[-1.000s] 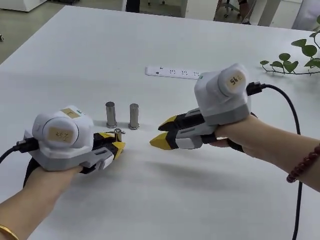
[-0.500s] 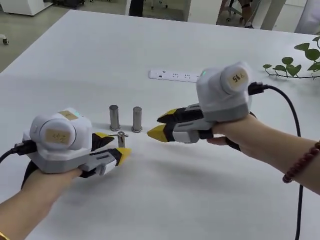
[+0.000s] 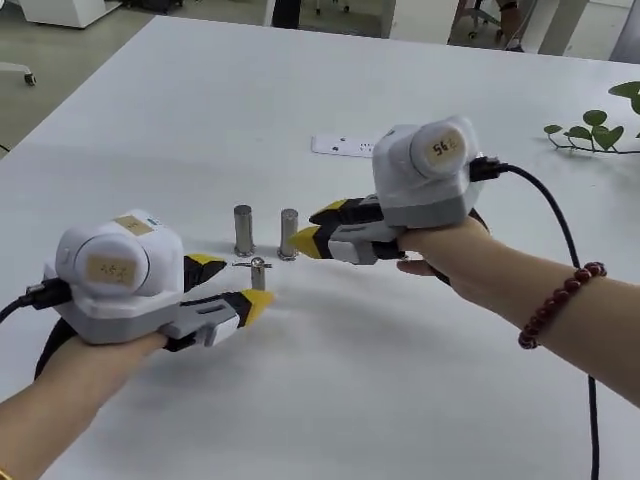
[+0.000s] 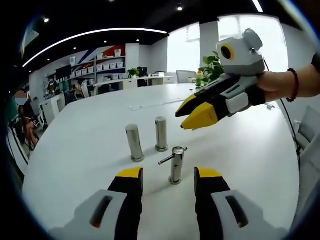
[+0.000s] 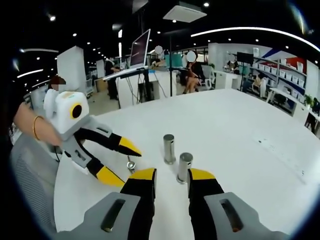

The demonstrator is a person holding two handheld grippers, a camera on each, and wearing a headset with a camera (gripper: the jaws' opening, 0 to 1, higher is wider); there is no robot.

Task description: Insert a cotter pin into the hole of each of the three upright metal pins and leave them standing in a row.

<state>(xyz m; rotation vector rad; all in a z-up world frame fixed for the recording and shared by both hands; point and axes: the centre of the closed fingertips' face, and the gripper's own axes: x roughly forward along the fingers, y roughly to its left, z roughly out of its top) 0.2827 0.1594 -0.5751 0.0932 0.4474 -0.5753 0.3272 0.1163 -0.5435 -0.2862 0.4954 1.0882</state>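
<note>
On the table (image 3: 150, 120) the left pin (image 3: 243, 230) and right pin (image 3: 289, 233) stood side by side, the third pin (image 3: 259, 273) just before them with a cotter pin (image 3: 245, 263) through its top. The left gripper (image 3: 238, 279) lay on the near left, jaws flanking the third pin, and the right gripper (image 3: 313, 227) reached in just right of the right pin. A power strip (image 3: 340, 146) lay well behind, a plant (image 3: 600, 135) far right.

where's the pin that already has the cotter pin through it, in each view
Head view: the cottered pin stands left of centre, just ahead of the left gripper.
Left gripper view: low centre, between the jaw tips.
Right gripper view: small, left of centre, by the left gripper's tips.
Shared landmark: the two bare pins beside it.
</note>
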